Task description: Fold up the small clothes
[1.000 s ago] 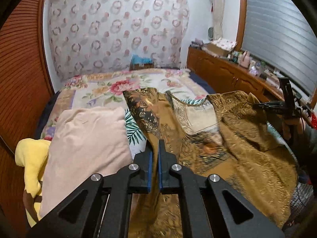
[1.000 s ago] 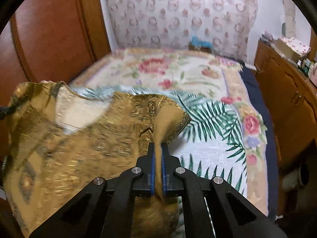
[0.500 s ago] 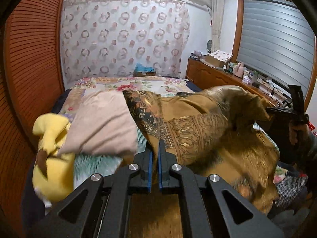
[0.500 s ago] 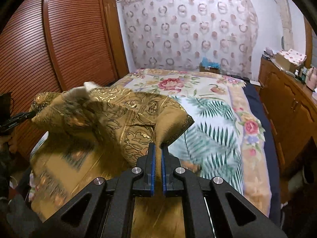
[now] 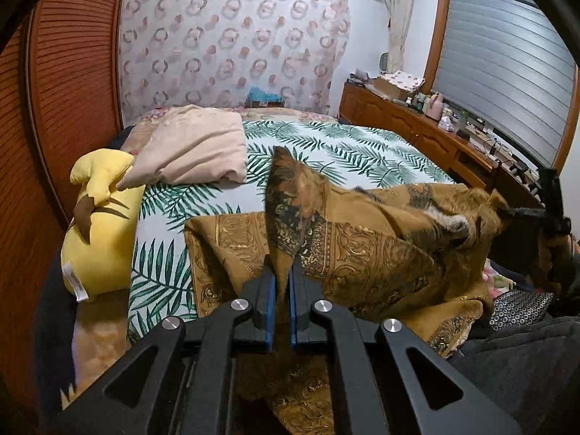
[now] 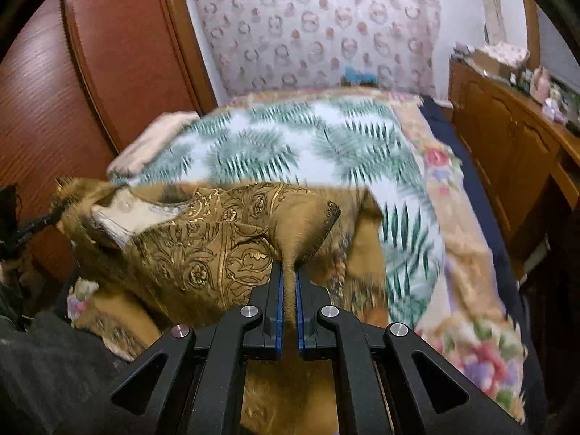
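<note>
A gold-brown patterned garment (image 5: 366, 243) hangs between my two grippers over the near end of the bed. My left gripper (image 5: 282, 275) is shut on one corner of it, which sticks up between the fingers. My right gripper (image 6: 288, 275) is shut on the other corner of the garment (image 6: 203, 250). The lower part of the cloth lies doubled on the palm-leaf bedspread (image 5: 326, 145). In the left wrist view the right gripper (image 5: 547, 214) shows at the far right edge; in the right wrist view the left gripper (image 6: 21, 224) shows at the far left.
A folded pink cloth (image 5: 192, 148) and a yellow plush toy (image 5: 101, 224) lie at the bed's left side by the slatted wooden wardrobe (image 5: 72, 72). A wooden dresser (image 5: 417, 130) with small items runs along the right. Dark clothing (image 5: 518, 355) is near the lower right.
Both grippers have pulled back toward the near end of the bed, dragging the garment with them. More of the palm-leaf bedspread is uncovered. The garment now sags lower and folds over itself.
</note>
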A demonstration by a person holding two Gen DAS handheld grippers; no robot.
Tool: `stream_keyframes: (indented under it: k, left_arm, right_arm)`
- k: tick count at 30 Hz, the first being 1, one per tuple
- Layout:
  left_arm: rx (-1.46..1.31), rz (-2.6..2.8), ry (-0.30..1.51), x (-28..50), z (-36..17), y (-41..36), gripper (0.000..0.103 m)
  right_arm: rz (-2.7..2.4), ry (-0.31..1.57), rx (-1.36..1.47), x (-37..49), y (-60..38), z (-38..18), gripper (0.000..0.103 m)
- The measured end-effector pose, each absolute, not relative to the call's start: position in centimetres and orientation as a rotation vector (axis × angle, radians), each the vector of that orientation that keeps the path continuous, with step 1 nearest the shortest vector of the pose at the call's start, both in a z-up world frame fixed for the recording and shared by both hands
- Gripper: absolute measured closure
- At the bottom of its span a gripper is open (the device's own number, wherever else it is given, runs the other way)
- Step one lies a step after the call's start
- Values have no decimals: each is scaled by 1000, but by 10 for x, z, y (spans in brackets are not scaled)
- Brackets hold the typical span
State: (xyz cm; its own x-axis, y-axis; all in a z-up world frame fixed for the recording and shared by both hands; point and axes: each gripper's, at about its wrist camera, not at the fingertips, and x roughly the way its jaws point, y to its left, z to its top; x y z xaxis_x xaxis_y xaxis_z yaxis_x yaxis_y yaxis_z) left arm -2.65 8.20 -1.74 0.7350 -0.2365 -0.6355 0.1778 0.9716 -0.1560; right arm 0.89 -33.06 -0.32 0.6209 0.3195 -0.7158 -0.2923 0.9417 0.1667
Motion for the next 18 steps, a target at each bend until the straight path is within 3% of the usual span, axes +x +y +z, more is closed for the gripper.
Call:
stream_keyframes:
  k: [5,12,15,18]
  left_arm:
    - [-60,-184,629,-39,5,84,81]
    - [-32,-157,566,-35,26,90,37]
    - [-63,-151,585,-18,17,98,26]
    - [-74,-117,617,2,3,103,26]
  right_arm:
    - [343,847,6,23,-316,3,98]
    - [320,783,-23,20,-312,22,87]
    - [290,748,-9,17,-320,28,77]
    - [257,728,-10,21,-322,29,59]
